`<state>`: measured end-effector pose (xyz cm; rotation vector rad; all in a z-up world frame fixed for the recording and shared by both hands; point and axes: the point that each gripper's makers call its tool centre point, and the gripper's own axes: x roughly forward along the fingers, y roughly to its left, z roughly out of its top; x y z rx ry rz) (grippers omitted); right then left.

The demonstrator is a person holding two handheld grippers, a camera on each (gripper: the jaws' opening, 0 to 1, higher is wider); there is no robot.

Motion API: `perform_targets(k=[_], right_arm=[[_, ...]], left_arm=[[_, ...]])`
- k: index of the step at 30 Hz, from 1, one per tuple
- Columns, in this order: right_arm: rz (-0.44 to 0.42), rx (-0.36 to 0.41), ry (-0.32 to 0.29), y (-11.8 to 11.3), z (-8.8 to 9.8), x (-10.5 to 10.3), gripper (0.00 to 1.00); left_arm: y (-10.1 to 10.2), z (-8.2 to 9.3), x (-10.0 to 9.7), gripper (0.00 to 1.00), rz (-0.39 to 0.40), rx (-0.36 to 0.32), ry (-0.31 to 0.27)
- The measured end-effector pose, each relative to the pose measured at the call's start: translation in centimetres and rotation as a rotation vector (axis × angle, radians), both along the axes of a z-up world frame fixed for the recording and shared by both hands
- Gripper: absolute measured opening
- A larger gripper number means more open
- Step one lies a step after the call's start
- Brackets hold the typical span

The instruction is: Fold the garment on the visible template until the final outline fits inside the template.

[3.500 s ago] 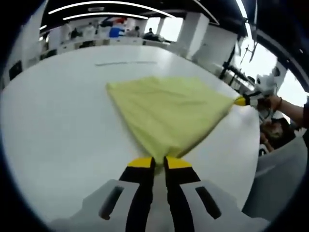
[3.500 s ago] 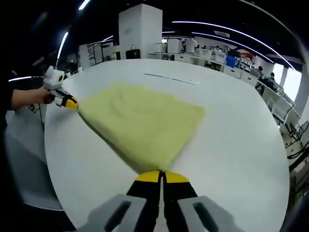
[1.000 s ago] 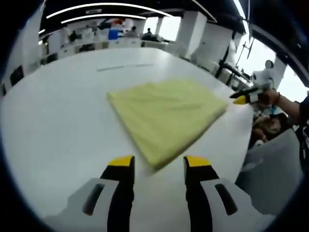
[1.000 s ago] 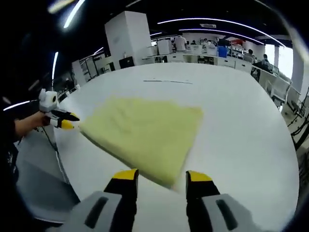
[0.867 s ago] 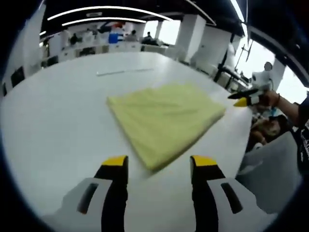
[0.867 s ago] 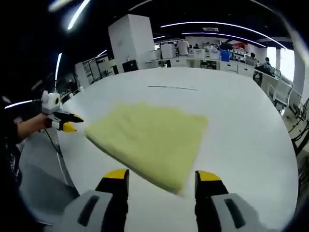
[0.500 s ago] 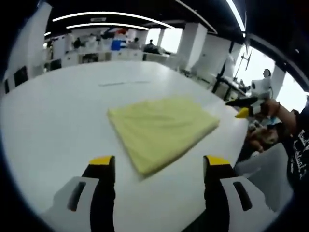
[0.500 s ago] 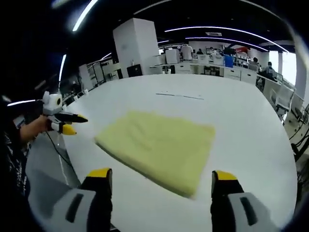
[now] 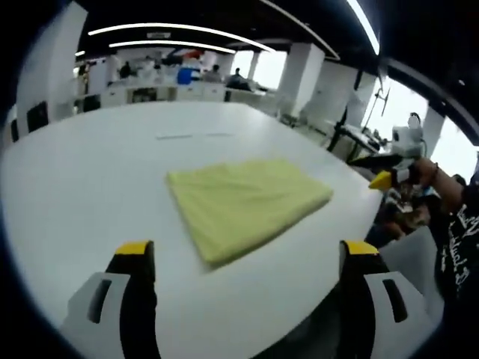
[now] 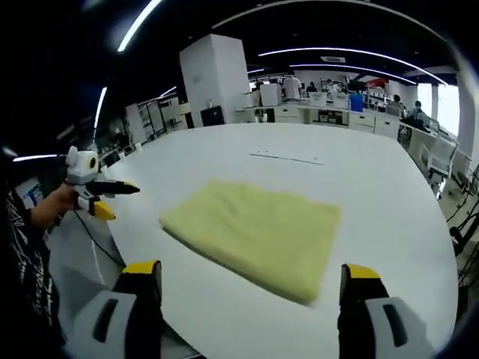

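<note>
One folded yellow garment [image 9: 243,204] lies flat on the white surface [image 9: 82,179], a little below the middle of the left gripper view, with bare white all round it. In the right gripper view the same garment [image 10: 258,233] sits at the centre of the frame, its near edge close to the surface's [image 10: 374,187] rounded rim at the bottom, and wide room beyond it toward the top. A thin grey line marks the surface past the cloth in both views; I cannot tell whether it belongs to a template.

There are two tools. The left tool [image 9: 245,258] has its yellow-tipped jaws spread wide at the bottom of its own view, holding nothing and clear of the garment. The right tool [image 10: 255,274] stands just as wide, gripping nothing. Each also appears in the other's view, held off the surface's rim, jaws apart: the right tool at the right edge, the left tool at the left edge.
</note>
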<state>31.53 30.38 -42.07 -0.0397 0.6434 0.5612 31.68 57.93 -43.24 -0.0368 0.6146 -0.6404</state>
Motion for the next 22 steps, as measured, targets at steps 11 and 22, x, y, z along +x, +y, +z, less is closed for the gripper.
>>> perform_targets(k=[11,22], right_arm=[[-0.033,-0.029,-0.008,-0.9,0.0,-0.8,0.99],[-0.057,-0.058,0.002,-1.5,-0.8,-1.2,0.99]], left_arm=[[0.4,0.6,-0.8,0.99,0.053,0.014,-0.03],[0.6,-0.1,-1.5,0.99,0.063,0.023,0.005]])
